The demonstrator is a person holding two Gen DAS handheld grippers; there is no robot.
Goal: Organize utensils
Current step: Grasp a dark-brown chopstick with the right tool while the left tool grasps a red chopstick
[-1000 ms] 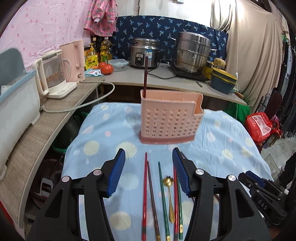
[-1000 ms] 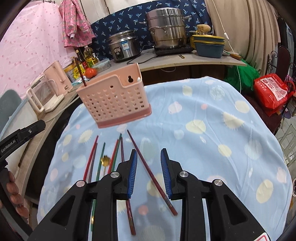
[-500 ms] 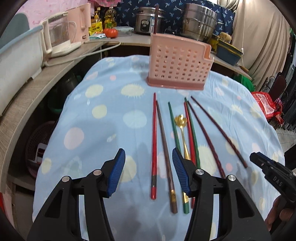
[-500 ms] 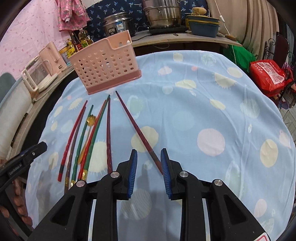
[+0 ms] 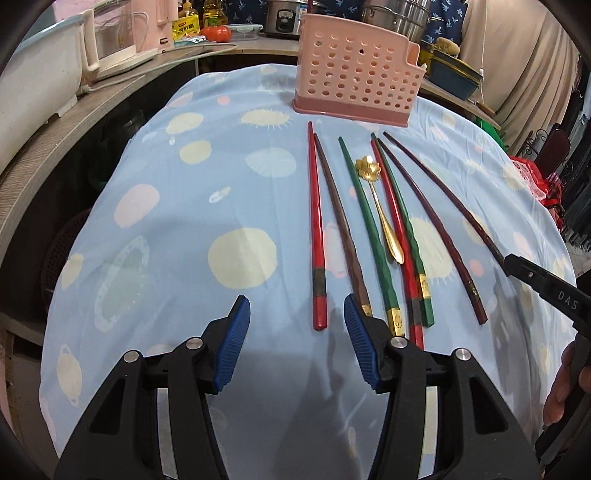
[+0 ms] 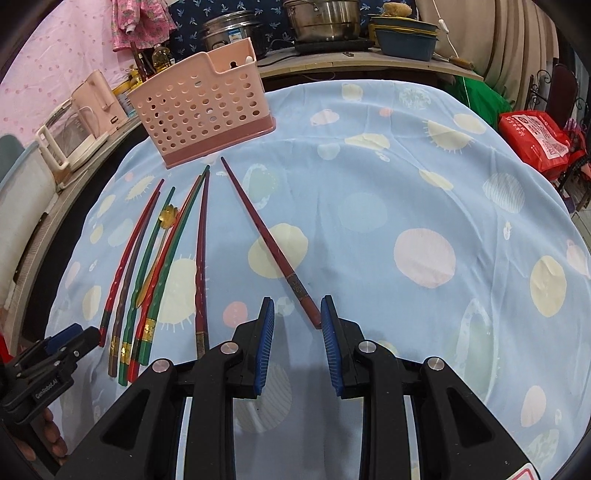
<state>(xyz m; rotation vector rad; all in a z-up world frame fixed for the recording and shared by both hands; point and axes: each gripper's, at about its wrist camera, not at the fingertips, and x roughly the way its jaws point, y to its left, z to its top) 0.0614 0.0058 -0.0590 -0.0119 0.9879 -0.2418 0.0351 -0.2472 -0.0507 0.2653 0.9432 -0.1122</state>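
Several chopsticks lie side by side on the blue spotted cloth (image 5: 155, 229), pointing at a pink perforated basket (image 5: 354, 74) (image 6: 203, 107). A gold spoon (image 5: 384, 218) (image 6: 166, 218) lies among them. My left gripper (image 5: 295, 325) hovers open low over the near ends, and the tip of the red chopstick (image 5: 317, 229) shows between its fingers, untouched. My right gripper (image 6: 297, 317) is open with a narrow gap. The near end of a dark red chopstick (image 6: 266, 236) sits just inside its right pad. The frames do not show whether pad and chopstick touch.
A counter runs along the left and back with a kettle (image 5: 114, 40), a rice cooker (image 6: 229, 29) and pots (image 6: 321, 18). A red bag (image 6: 535, 140) sits off the table's right. The right gripper's finger (image 5: 535, 284) shows at the left view's edge.
Both grippers have come down toward the cloth and tilted downward, so the chopsticks' near ends now lie at the fingertips. Jaw widths look the same.
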